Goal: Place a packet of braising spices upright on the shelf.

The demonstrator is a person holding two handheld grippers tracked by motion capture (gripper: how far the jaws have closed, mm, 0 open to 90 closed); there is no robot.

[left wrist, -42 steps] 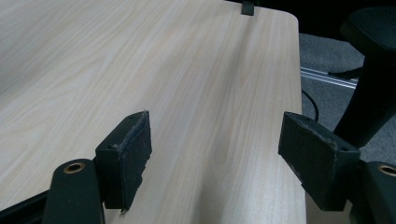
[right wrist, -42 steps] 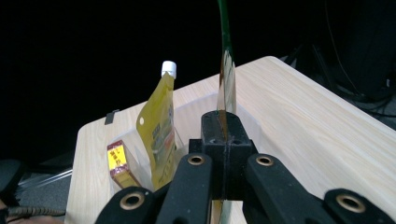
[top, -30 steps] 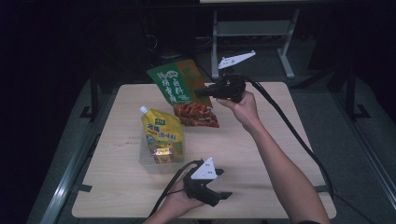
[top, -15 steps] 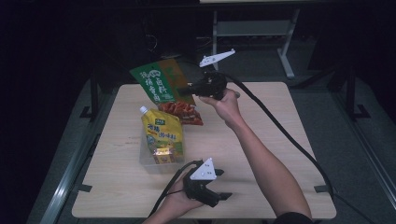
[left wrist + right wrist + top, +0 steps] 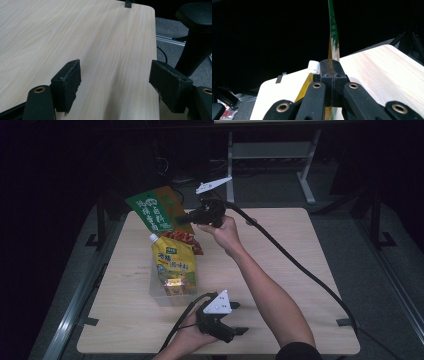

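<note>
Pinching green pouch (image 5: 156, 210) between pads (image 5: 325, 72)

Light wood table (image 5: 300, 265), rounded corners, on a grey floor (image 5: 380, 285)
A clear tub (image 5: 172, 295) stands left of centre with a yellow spouted pouch (image 5: 175, 265) in it; the left gripper (image 5: 235, 332) rests at the near edge

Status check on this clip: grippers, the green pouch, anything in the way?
Right gripper shut on green pouch, held above clear bin. Left gripper open, empty, low over table. Yellow pouch stands in bin.
</note>
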